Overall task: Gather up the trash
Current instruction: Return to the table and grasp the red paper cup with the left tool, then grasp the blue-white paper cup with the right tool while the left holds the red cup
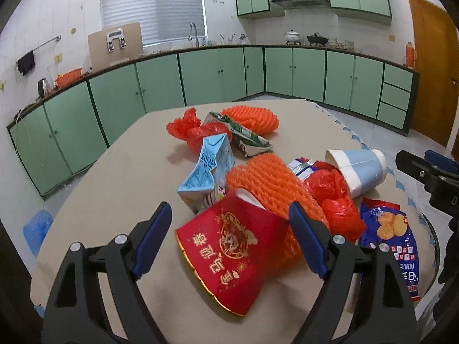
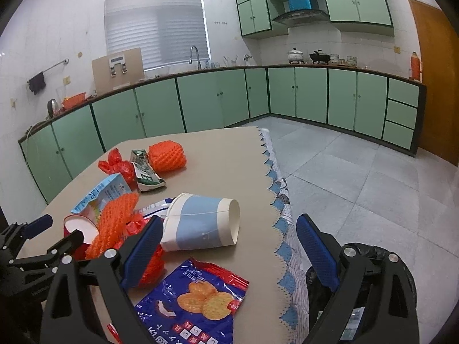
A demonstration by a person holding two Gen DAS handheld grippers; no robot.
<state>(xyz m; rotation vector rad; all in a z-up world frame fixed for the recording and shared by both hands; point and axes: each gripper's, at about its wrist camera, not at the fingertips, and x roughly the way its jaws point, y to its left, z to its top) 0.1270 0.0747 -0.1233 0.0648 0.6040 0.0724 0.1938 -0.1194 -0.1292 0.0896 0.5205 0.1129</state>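
A: Where do the tools stand?

B: The left gripper (image 1: 229,238) has its blue-padded jaws spread wide with nothing clamped. A flat red paper box with gold print (image 1: 229,255) lies between them near the table's near edge, but the pads do not touch it. The right gripper (image 2: 229,253) is spread wide too and holds nothing. It hangs over the table's right edge, above a blue snack wrapper printed with crackers (image 2: 198,301).

A: And the rest of the trash?

B: All on the beige table (image 1: 120,177). Behind the red box an orange foam fruit net (image 1: 269,183) lies against crumpled red plastic (image 1: 335,200), with a blue and white paper cup on its side (image 2: 200,223) just past them. A crushed light-blue milk carton (image 1: 209,172) sits toward the middle. Nearer the far edge are a second orange foam net (image 1: 252,117), a flattened green and white carton (image 1: 243,137) and another red plastic bag (image 1: 192,129).

A: How far along, then?

B: Early, I judge. A black-lined bin (image 2: 373,261) stands on the floor below the right edge, with something pale inside that I cannot identify. Every piece on the table remains to be picked up.
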